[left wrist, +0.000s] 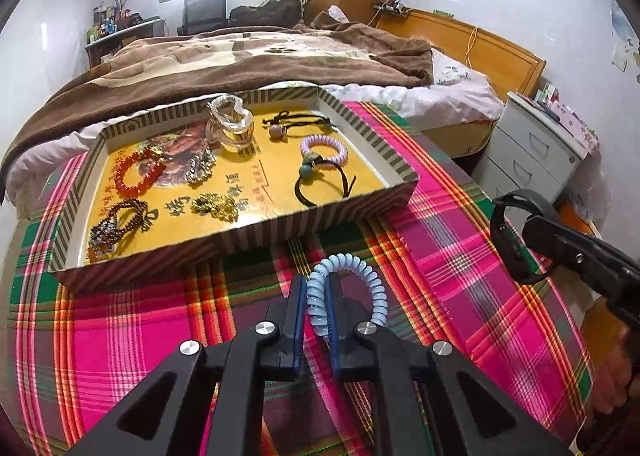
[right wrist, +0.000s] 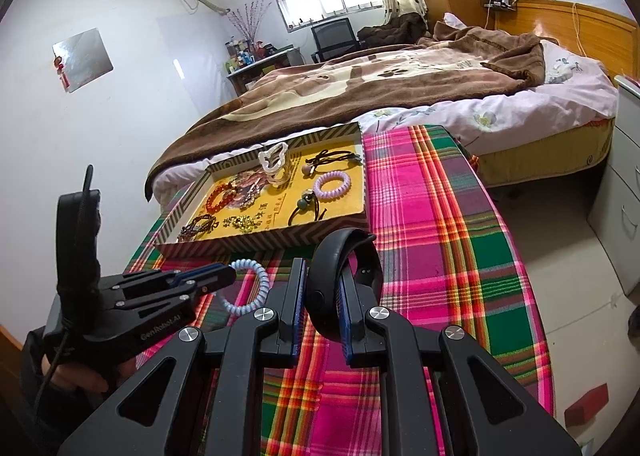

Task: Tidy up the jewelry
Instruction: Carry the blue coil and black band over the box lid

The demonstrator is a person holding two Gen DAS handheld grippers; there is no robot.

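Most of the jewelry already lies in the tray (left wrist: pixel 360 207), which sits just ahead of both tongs on the plaid-covered surface (left wrist: pixel 460 256). Inside it are a red bead bracelet (left wrist: pixel 138 171), a dark beaded bracelet (left wrist: pixel 116 223), two glittery pieces near the middle, a clear hair claw (left wrist: pixel 230 123) toward the far wall, a lilac coil tie (left wrist: pixel 324 149) and black elastic ties (left wrist: pixel 320 183) on the side nearer the right tongs.

Two pieces remain outside. The left tongs (left wrist: pixel 318 288) are clamped on a pale blue coil hair tie (left wrist: pixel 352 288), whose loop bulges out to the right of the tips, short of the tray's near wall. The right tongs (right wrist: pixel 322 288) are clamped on a black wristband (right wrist: pixel 344 280), which stands upright between the pads, also short of the tray.

Judging by this, the sorting is close to done: both remaining items are gripped and only need carrying forward over the near wall and releasing. The blue tie would seem to belong beside the lilac one, with bare yellow floor nearby for the band.
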